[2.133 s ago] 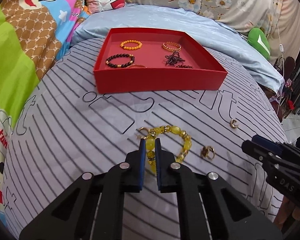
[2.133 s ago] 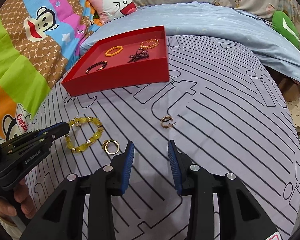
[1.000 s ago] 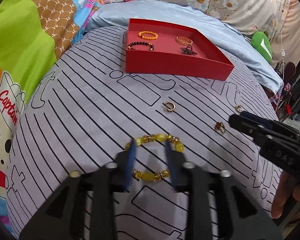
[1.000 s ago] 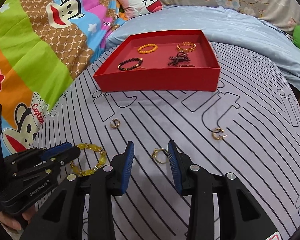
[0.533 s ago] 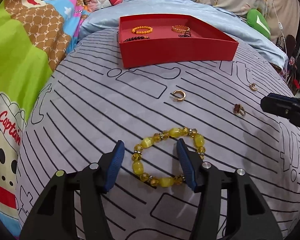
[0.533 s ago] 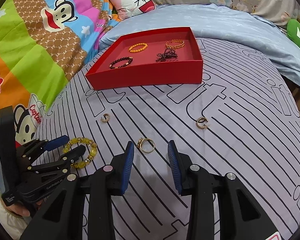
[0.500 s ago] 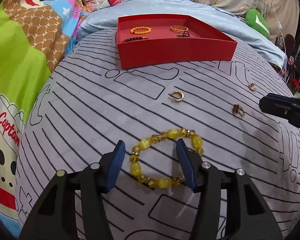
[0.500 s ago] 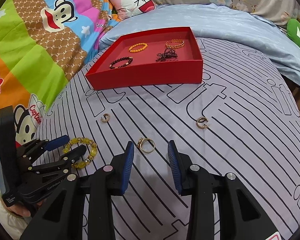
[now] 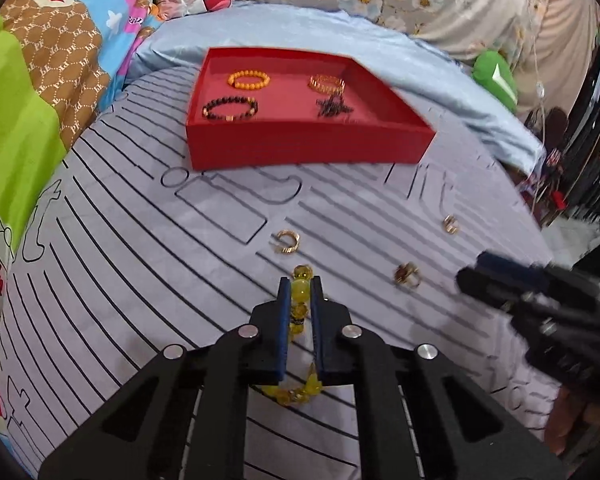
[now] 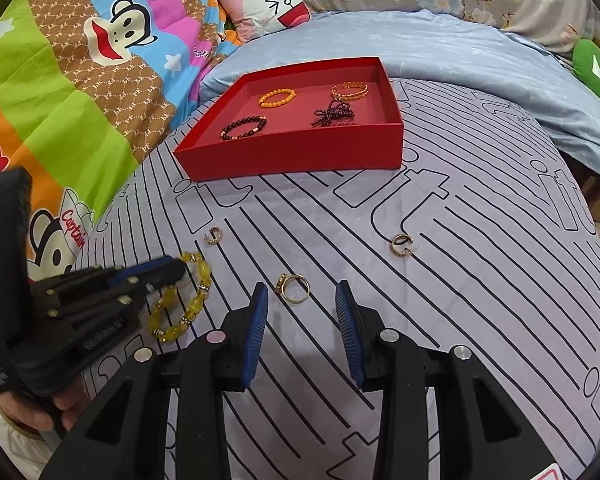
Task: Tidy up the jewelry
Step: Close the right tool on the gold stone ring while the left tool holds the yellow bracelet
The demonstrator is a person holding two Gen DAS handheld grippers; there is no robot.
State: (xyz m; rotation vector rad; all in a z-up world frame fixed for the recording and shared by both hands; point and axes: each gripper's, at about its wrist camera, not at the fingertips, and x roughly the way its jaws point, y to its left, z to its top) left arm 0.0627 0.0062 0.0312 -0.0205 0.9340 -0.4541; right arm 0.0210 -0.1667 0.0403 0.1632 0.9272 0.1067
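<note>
Yellow bead bracelet [image 9: 300, 292] pinched in left claw [image 9: 300, 284], partly hidden behind blue pads; right claw [image 10: 302, 300] spread, empty.

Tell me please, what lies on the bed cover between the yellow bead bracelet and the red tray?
One small gold hoop earring lies between the yellow bead bracelet, pinched in the left gripper, and the red tray; otherwise only striped cover. The left wrist view shows it.

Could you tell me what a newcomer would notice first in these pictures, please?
Probably the red tray at the far end of the striped sheet, with four bracelets inside. Next, the left tool pinching the yellow bead bracelet up close, while the open right tool hangs just short of a gold ring.
</note>
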